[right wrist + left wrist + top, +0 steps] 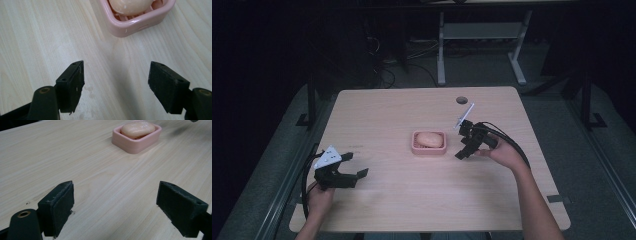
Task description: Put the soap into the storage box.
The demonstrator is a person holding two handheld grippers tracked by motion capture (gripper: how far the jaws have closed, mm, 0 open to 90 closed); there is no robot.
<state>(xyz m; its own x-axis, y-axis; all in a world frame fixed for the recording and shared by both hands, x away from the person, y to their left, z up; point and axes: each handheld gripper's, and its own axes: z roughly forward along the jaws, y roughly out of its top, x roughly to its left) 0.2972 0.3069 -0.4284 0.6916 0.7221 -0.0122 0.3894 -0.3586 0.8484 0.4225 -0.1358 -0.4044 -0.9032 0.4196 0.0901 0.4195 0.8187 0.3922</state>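
Observation:
A pink soap dish (pixel 429 148) sits near the middle of the wooden table (pixel 392 110), with a pale peach bar of soap (pixel 430 139) lying in it. The same dish (pixel 130 143) and soap (pixel 138 129) appear far off in the left gripper view, and the dish (pixel 140 21) with its soap (pixel 130 5) lies close ahead in the right gripper view. My left gripper (pixel 352 165) rests at the table's left front, open and empty (pixel 115 206). My right gripper (pixel 465 145) hovers just right of the dish, tilted down, open with nothing between its jaws (pixel 115 86).
A round cable hole (pixel 462 100) lies near the table's far edge. Behind the table stand white desk legs (pixel 441 50) and loose cables (pixel 384 75) on the dark floor. Bare wood stretches between the grippers and along the front edge.

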